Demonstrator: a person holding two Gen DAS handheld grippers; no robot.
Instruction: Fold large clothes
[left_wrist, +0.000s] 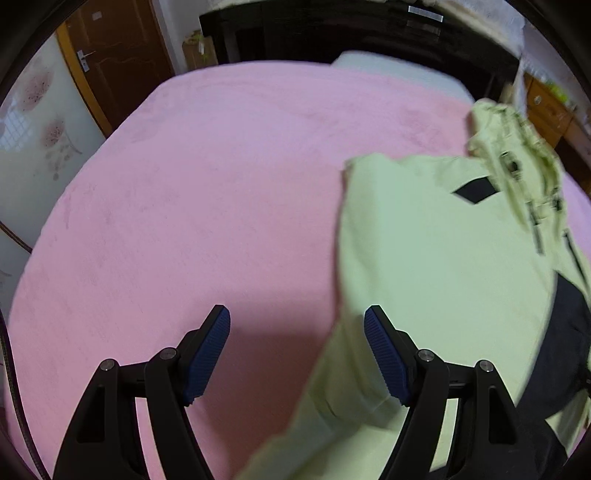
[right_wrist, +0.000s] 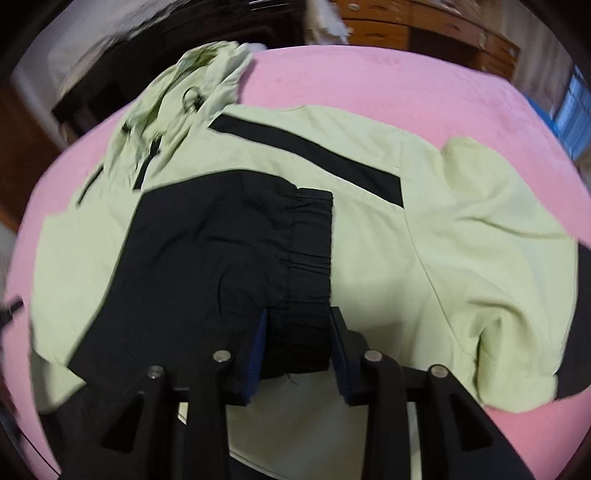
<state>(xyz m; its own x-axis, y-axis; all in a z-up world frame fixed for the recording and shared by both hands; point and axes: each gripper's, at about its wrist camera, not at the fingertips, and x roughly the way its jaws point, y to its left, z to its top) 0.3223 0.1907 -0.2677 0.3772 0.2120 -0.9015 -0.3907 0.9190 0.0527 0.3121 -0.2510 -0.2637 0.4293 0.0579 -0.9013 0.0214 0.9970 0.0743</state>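
Note:
A pale green jacket (right_wrist: 424, 240) with black panels lies spread on the pink blanket (right_wrist: 388, 74), its hood (right_wrist: 199, 74) at the far end. One black sleeve (right_wrist: 207, 243) is folded across the body. Its elastic cuff (right_wrist: 306, 258) runs down into the gap of my right gripper (right_wrist: 297, 347). The sleeve lies flat beneath the fingers and the pads do not pinch it, so the gripper is open. My left gripper (left_wrist: 297, 354) stands wide open over the blanket (left_wrist: 221, 184) by the jacket's left edge (left_wrist: 424, 258). Nothing is between its blue pads (left_wrist: 207, 354).
Dark furniture (left_wrist: 332, 29) stands beyond the bed's far edge, with a wooden door (left_wrist: 114, 48) at the left and wooden drawers (right_wrist: 406, 26) at the right. A white pillow (left_wrist: 388, 66) lies at the far end. Bare pink blanket stretches left of the jacket.

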